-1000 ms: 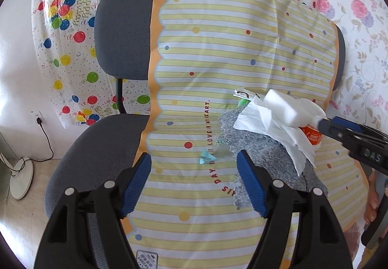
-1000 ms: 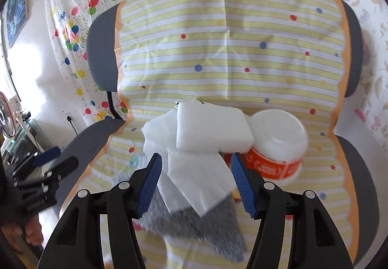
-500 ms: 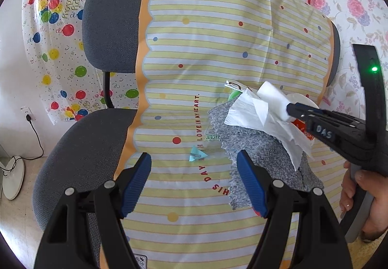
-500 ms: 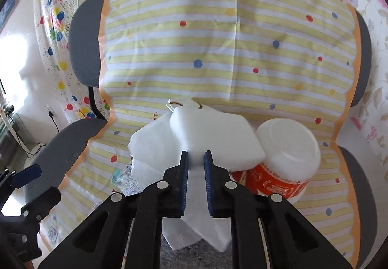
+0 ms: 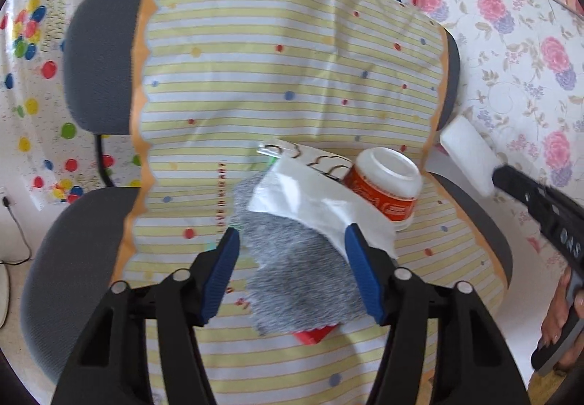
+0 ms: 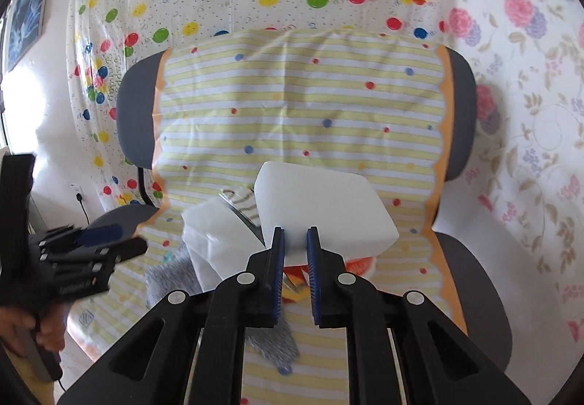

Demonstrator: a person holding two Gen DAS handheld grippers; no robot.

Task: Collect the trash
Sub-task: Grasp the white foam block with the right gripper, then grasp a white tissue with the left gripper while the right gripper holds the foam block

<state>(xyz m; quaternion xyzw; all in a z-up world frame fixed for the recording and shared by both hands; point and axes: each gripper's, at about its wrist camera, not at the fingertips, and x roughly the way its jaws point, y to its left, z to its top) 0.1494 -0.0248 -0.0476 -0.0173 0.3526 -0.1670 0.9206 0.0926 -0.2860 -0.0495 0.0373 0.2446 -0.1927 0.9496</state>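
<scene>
While the right hand-held gripper clenches a white foam block, it hangs above the chair seat. The left hand-held gripper — jaws closing — straddles the grey cloth, gripping nothing.

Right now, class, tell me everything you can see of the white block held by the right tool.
The white block is a plain rectangular slab with softly rounded edges and a matte, foam-like surface, with no print or marks. The right tool pinches one edge between its blue pads, which dent it slightly. It is held lifted and tilted, clear of the chair seat; in the left wrist view it sticks out beyond the chair's right edge. Nothing else touches it.
</scene>
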